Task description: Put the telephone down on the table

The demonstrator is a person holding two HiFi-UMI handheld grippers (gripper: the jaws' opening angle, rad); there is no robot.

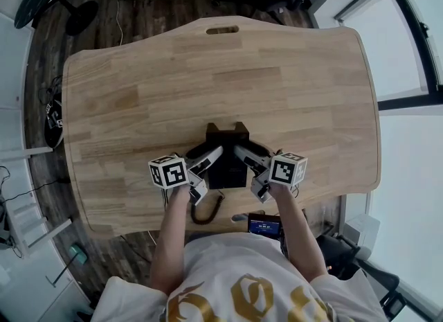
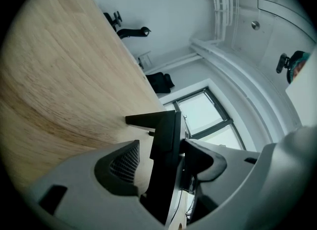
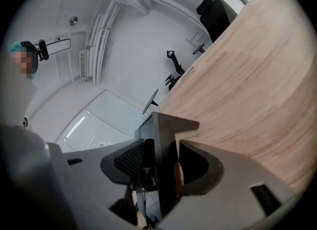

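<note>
Head view: a large light wooden tabletop (image 1: 208, 78) is shown, with a slot (image 1: 222, 30) cut near its far edge. A black telephone (image 1: 227, 165) is located at the near part of the tabletop, between the two claws. Whether its base rests fully on the wood cannot be told. It is seen as a dark angular body with a notched far end; no keys can be made out.

The left claw (image 1: 208, 170) is placed at the telephone's left side and the right claw (image 1: 248, 168) at its right side. In the left gripper view, the left claw is released: the telephone's black edge stands between the jaws, but bare wood is seen between one pad and the body. In the right gripper view, the right claw is clenched on the opposite edge, with the pads drawn up against it.

A dark looped cord (image 1: 208, 211) is seen just on the person's side of the telephone. A small device with a lit screen (image 1: 265, 226) is seen near the tabletop's near edge.
</note>
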